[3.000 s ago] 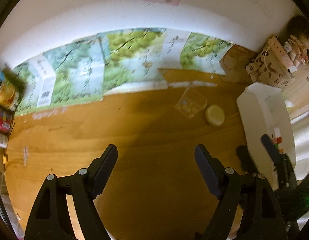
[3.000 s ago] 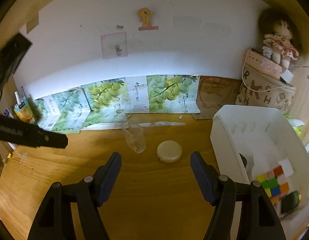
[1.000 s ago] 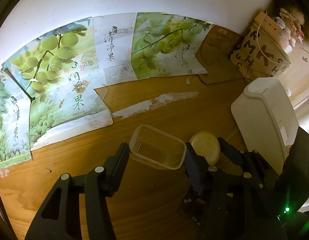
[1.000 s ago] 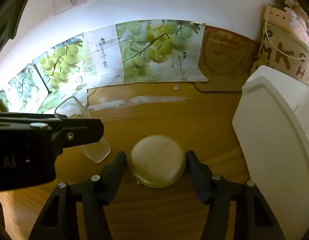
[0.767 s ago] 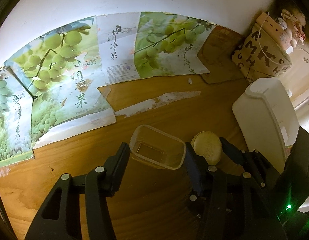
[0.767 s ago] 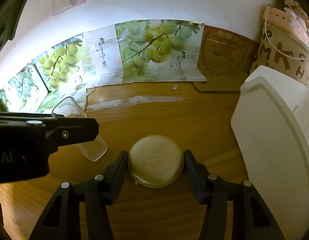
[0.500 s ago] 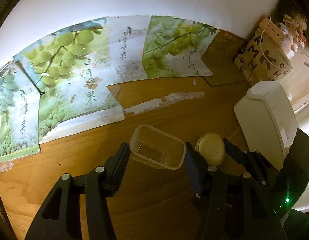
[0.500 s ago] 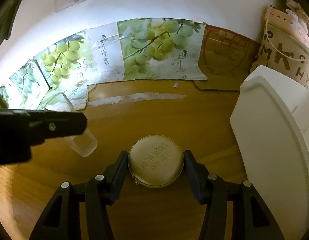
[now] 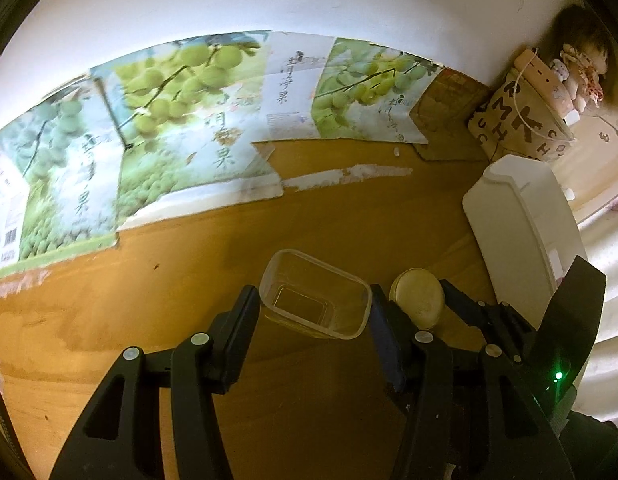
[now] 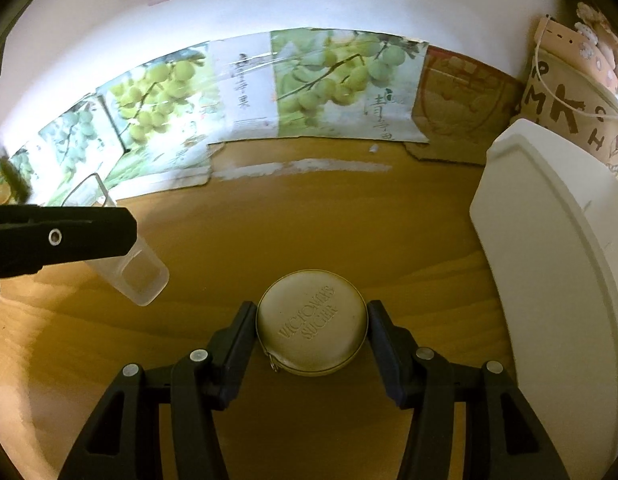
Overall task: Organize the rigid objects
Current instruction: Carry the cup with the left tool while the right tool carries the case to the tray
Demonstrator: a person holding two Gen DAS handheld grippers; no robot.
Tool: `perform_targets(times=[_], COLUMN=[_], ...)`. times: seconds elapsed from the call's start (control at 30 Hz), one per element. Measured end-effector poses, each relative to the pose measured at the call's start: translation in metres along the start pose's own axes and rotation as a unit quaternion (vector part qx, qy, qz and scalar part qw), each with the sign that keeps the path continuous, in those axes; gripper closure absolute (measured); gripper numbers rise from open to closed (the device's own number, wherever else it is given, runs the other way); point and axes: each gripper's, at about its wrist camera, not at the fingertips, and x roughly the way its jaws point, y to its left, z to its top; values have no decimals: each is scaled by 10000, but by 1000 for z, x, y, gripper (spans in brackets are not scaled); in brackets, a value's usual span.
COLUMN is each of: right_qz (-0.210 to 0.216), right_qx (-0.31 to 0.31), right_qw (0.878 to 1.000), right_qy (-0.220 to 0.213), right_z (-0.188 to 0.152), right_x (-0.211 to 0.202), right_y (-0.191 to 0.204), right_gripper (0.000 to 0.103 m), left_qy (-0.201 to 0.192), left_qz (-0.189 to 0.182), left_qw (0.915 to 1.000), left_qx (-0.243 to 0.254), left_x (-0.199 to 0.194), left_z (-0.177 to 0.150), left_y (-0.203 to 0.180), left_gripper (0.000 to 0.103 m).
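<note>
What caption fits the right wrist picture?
Right gripper shut on a round gold case beside a white bin.

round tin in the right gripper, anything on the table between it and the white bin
Nothing visible. The round tin, clamped in the right gripper, has only bare wooden table between it and the white bin. The clear cup sits on the opposite side.

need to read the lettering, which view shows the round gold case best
The right wrist view: the round gold case sits centred between the right gripper fingers, lettering facing up. The left wrist view shows it small and partly hidden.
</note>
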Motion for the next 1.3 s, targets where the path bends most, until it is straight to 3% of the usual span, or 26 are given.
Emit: perform_targets(times=[0.8,1.3], right_qz=[304,661], right_qx=[-370,-569], right_qw=[9987,9947], right_qy=[-152,-550], right_z=[-32,-37], right_x=[-91,-143], right_y=[39,23], right_gripper=[47,47], left_qy=[-149,-656], left_qz=[218,415], left_qw=[9980,9950], left_qx=[-577,-624], left_x=[-72,-131], left_z=[-83,-119], left_y=[47,28], left_gripper=[45,45])
